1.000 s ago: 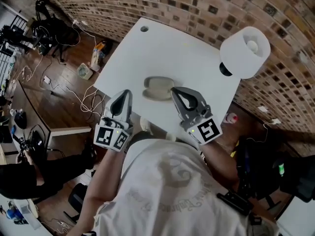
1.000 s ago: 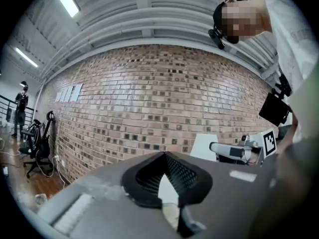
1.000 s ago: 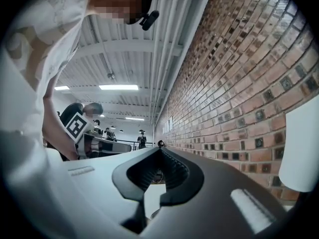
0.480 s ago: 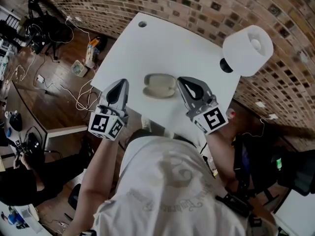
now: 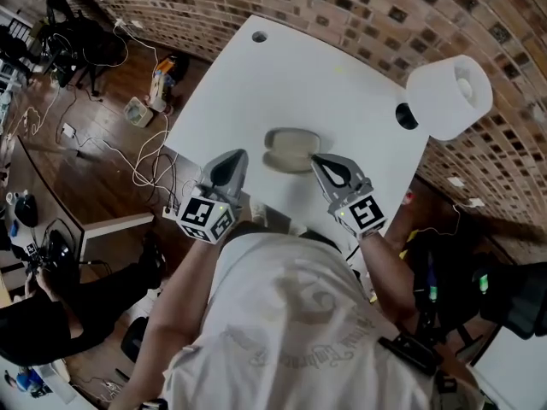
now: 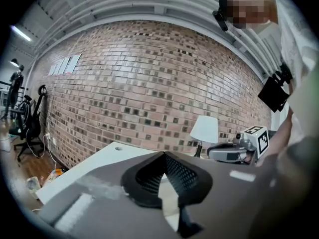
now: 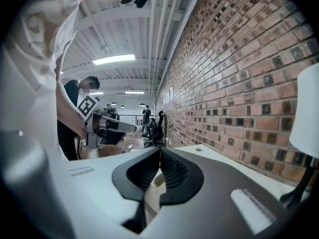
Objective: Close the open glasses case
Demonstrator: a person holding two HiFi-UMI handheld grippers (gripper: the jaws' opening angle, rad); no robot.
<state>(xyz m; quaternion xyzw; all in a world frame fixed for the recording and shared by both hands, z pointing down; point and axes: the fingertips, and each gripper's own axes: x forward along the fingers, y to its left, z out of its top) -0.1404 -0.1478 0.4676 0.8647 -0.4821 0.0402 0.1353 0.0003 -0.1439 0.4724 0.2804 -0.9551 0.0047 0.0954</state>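
- Brick wall wraps round the back of the room, with a white rectangular table [image 5: 333, 84] pushed up against it. Off to the left, a wooden floor is strewn with loose cables [image 5: 111, 135].
- On the table lies the greyish-beige oval glasses case [image 5: 289, 149], flat, towards the near edge and pretty much between my two grippers.
- Honestly can't tell from the head view whether the lid is fully down. I see a seam along the case and that's about it.
- My left gripper [image 5: 238, 156] has its jaws pressed together with nothing between them. It sits just to the left of the case, clearly apart from it.
- My right gripper [image 5: 315, 158] has its jaws together as well, nothing held. Its tip is right at the right end of the case, either touching or a hair short, I can't say which.
- Both grippers point out across the table, close to level, each with its marker cube at the back end.
- A white drum-shade lamp on a black base [image 5: 450, 95] stands at the far right corner, well apart from the case.
- One small round hole [image 5: 259, 36] sits in the tabletop at the far left corner.
- The person's white t-shirt [image 5: 299, 331] fills the lower part of the head view.
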